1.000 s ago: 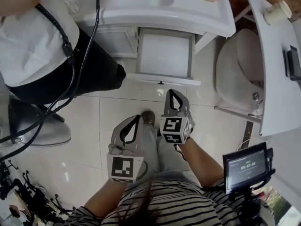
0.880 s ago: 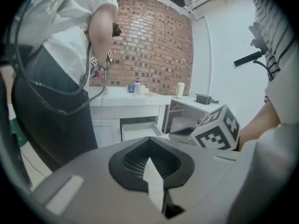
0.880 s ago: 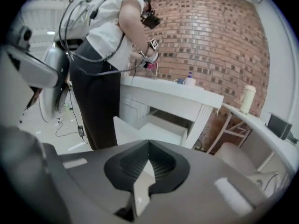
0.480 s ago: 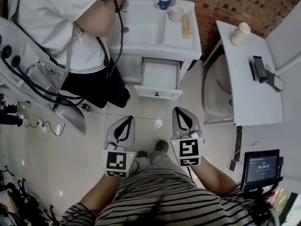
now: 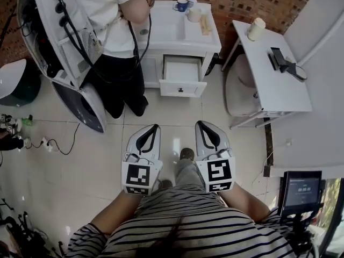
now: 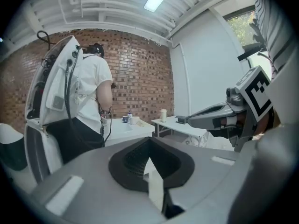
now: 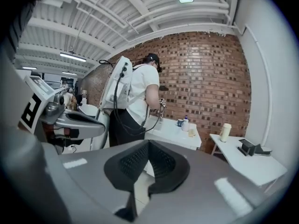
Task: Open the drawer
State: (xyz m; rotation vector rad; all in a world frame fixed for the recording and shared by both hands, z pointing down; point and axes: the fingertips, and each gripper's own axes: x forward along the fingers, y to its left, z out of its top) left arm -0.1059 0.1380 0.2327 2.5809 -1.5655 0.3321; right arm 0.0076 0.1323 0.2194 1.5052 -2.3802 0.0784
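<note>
While I looked down from the head view, the drawer (image 5: 183, 74) already stood pulled out of the white cabinet (image 5: 177, 31), its front panel and small dark handle (image 5: 181, 89) facing me. It lay straight ahead and well apart from both tools, with bare floor (image 5: 172, 117) between. My left tool (image 5: 155, 127) and right tool (image 5: 200, 123) were held side by side close to my body, tips pointing toward the cabinet, each with its jaws together on nothing. The drawer ran out along the line from the cabinet toward me, and the handle sat roughly between the two tips; I judged the right tool a little nearer to it. Another person (image 5: 115, 15) stood at the cabinet's left side, and a side table (image 5: 269, 63) stood off to its right.

From the left tool view, the jaws met at their tips (image 6: 149, 141) with nothing between them. The cabinet top showed beyond them, ahead and far off, but the jaws hid the drawer itself.

From the right tool view, the jaws were likewise closed and empty (image 7: 148, 141). The cabinet top with its mug (image 7: 180, 122) lay ahead, and I could not make out the drawer there. With the drawer out, the task looked done.
</note>
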